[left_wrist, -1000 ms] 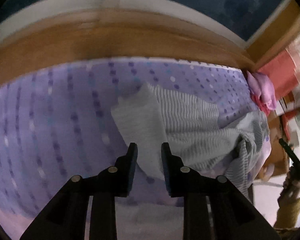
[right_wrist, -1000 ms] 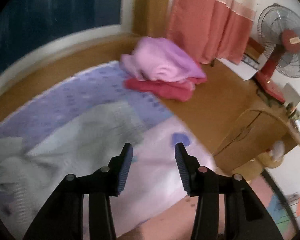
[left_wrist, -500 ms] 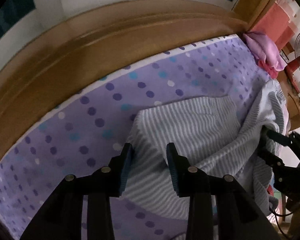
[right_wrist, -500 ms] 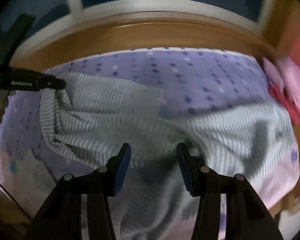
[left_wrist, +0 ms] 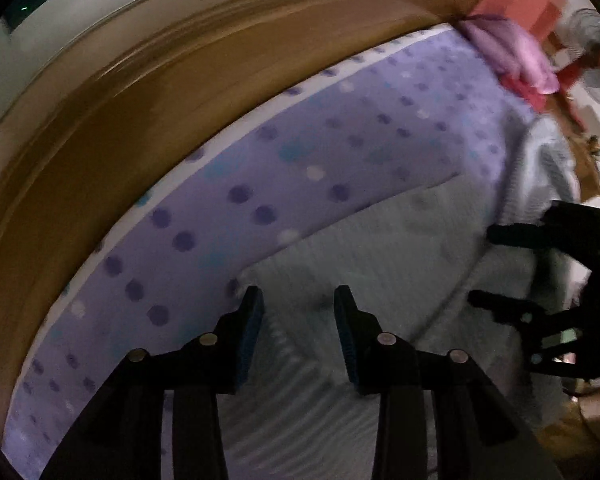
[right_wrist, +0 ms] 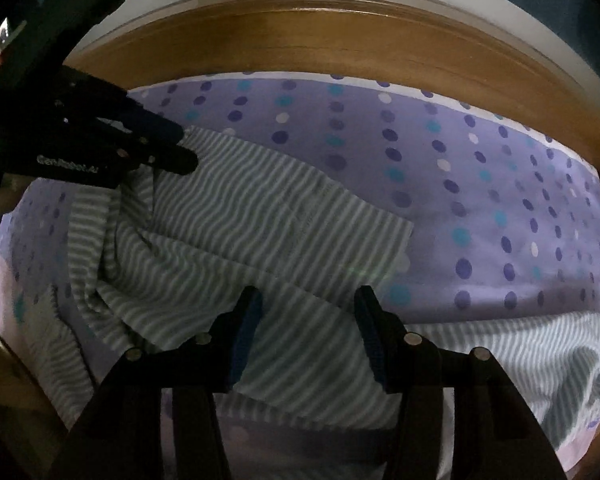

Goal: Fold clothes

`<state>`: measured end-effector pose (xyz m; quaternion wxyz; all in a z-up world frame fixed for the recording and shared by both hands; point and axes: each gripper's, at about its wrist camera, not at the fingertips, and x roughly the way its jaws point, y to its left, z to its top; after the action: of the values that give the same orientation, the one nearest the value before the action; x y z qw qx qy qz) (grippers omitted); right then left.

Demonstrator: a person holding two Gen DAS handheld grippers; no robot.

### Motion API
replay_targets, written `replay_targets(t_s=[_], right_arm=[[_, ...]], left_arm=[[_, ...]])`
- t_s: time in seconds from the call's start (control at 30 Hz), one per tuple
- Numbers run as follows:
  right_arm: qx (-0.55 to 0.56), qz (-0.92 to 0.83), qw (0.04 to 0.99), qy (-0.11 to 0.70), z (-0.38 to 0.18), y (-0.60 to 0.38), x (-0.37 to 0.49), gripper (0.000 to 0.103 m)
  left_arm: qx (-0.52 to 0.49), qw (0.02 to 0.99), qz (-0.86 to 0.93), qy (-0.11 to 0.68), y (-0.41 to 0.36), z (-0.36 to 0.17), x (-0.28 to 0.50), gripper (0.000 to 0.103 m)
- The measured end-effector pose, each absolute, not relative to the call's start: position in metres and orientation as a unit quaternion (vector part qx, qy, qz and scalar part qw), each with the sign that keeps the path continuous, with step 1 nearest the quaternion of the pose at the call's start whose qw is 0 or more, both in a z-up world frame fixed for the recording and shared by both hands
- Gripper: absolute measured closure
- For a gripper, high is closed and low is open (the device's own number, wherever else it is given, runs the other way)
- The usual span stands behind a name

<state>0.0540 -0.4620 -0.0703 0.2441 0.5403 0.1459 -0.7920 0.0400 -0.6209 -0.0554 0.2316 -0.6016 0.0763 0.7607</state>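
Presently: one striped shirt (right_wrist: 236, 216), grey and white, rumpled, lying on a dotted purple sheet (right_wrist: 480, 184). Left gripper (left_wrist: 298, 320) parted, right gripper (right_wrist: 308, 320) opening; both over cloth, gripping nothing.

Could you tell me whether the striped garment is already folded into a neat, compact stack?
No, the striped garment lies spread out and rumpled across the dotted sheet, with loose creases and bunched edges.

Garment (right_wrist: 260, 232) on the sheet (right_wrist: 480, 184), wooden ledge (right_wrist: 320, 36) behind.
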Motion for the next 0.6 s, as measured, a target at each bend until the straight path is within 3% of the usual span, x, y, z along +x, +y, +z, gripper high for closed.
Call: replay_targets(t_s=[0.1,0.33,0.5,0.57,0.6], right_arm=[[0.539,-0.790,0.247,0.154,-0.068,-0.457,0.060,0.045],[0.537,-0.795,0.232,0.163,-0.070,-0.448,0.069,0.034],[0.540,-0.795,0.226,0.162,-0.076,-0.448,0.071,0.032],[0.533,-0.801,0.223,0.159,-0.076,-0.449,0.073,0.032],[0.528,-0.805,0.223,0.151,-0.075,-0.449,0.075,0.034]], left_arm=[[-0.587,0.277,0.751,0.119,-0.597,-0.049,0.040,0.058],[-0.554,0.320,0.713,0.288,-0.532,-0.066,0.041,0.057],[-0.549,0.359,0.696,0.290,-0.528,-0.069,0.044,0.057],[-0.544,0.370,0.700,0.277,-0.532,-0.068,0.049,0.063],[-0.542,0.374,0.703,0.269,-0.534,-0.067,0.052,0.076]])
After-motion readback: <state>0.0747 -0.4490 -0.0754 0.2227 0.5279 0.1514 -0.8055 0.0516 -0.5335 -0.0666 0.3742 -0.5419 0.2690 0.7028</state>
